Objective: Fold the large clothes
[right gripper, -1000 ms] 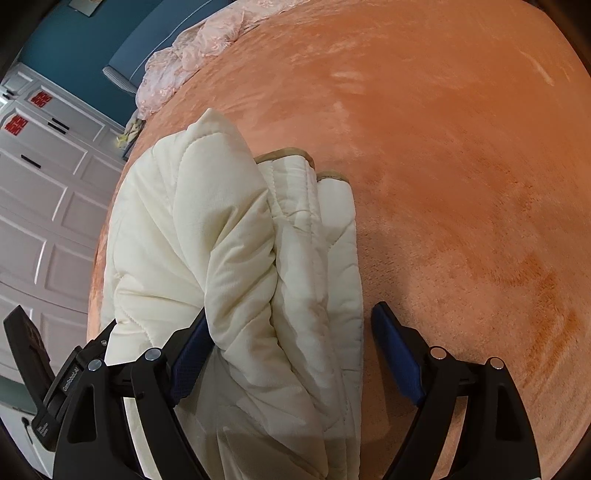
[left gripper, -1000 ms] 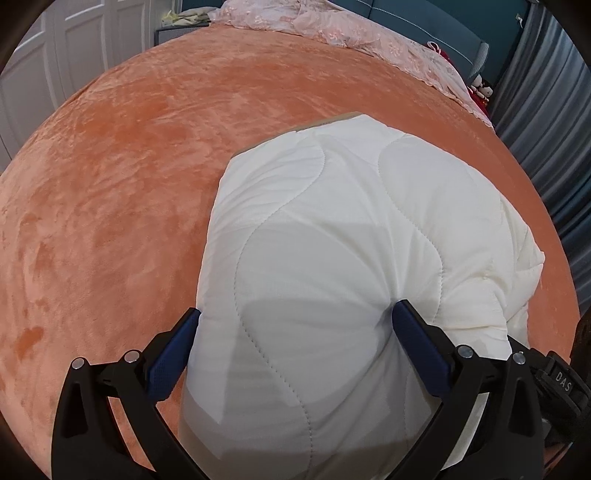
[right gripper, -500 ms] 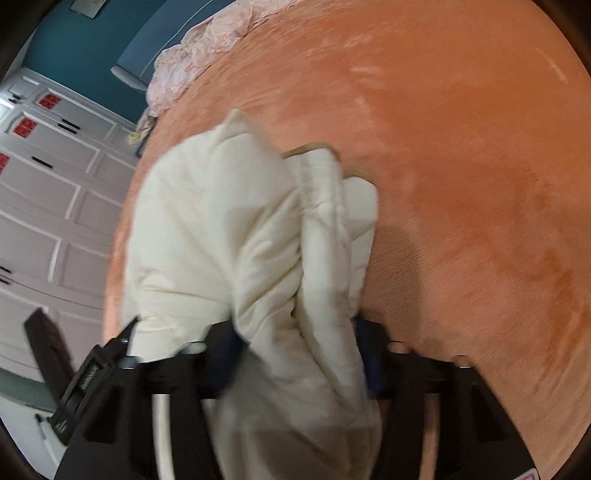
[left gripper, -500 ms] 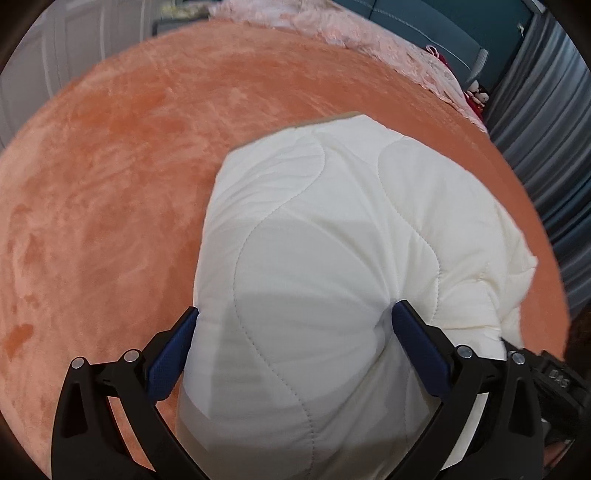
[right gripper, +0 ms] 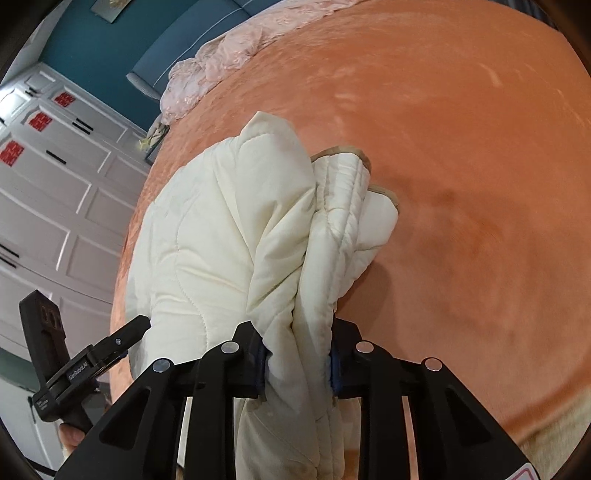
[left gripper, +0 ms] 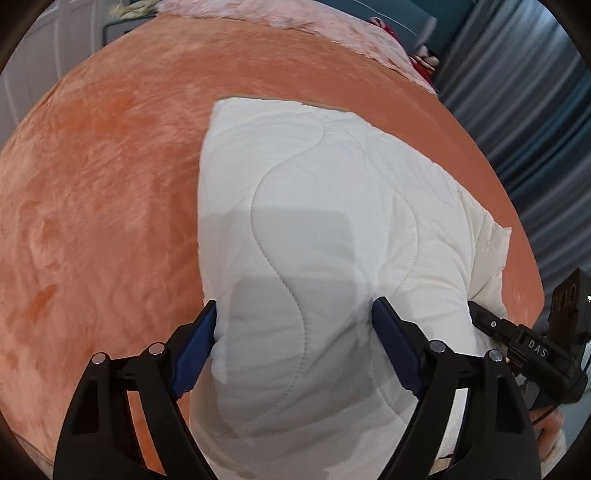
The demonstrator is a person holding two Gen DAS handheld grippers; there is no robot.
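Observation:
A cream quilted comforter (left gripper: 317, 221) lies folded into a thick bundle on the orange bedspread (left gripper: 110, 177). My left gripper (left gripper: 293, 339) has its blue-padded jaws pressed against both sides of the bundle's near end. In the right wrist view the comforter (right gripper: 236, 236) shows its stacked folded edges. My right gripper (right gripper: 297, 365) is shut on those bunched layers, which are lifted a little off the bed. The other gripper shows at the left edge of the right wrist view (right gripper: 81, 365).
A pink lace blanket (left gripper: 295, 22) lies at the far end of the bed, also in the right wrist view (right gripper: 236, 55). White panelled wardrobe doors (right gripper: 48, 206) stand left of the bed. Blue-grey curtains (left gripper: 524, 110) hang on the right. Orange bedspread (right gripper: 461, 184) stretches to the right.
My right gripper has closed on the comforter's folded edge and lifted it. My left gripper's jaws have narrowed onto the near end of the bundle.

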